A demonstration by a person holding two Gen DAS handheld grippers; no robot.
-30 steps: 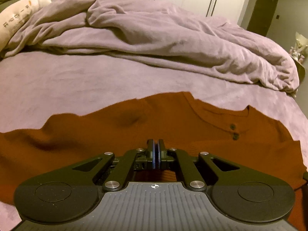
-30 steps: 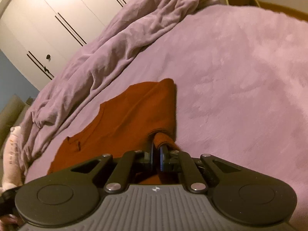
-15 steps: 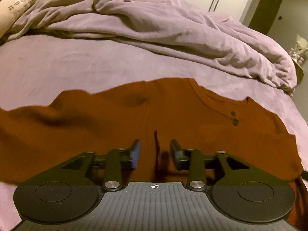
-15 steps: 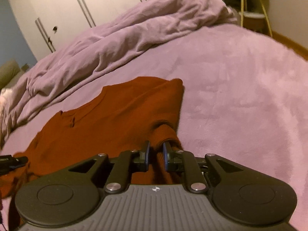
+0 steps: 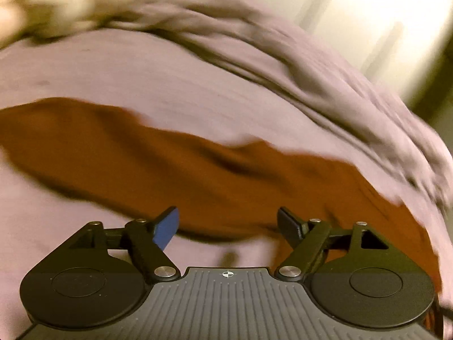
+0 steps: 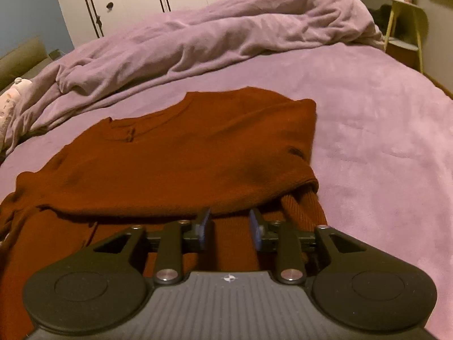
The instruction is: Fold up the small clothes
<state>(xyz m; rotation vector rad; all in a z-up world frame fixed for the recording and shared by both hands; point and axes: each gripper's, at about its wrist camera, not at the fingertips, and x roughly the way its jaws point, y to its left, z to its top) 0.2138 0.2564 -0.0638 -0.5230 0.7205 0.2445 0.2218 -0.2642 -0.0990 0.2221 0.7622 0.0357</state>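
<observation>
Count: one rust-brown sweater (image 6: 181, 153) lay on one bed (image 6: 382, 130), with two small buttons (image 6: 130, 136) at its neckline. One bunched lilac duvet (image 6: 215, 39) at 12 o'clock. Two hand-held grippers: left hand-held gripper (image 5: 228, 223) and right hand-held gripper (image 6: 230, 225), two fingers each. One yellow side stand (image 6: 407, 25) at 2 o'clock.

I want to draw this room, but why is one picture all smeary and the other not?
Left wrist view: smeared by motion, so the shirt and blanket look streaky. Right wrist view: sharp, dim warm light, bed bent round by the lens.
</observation>
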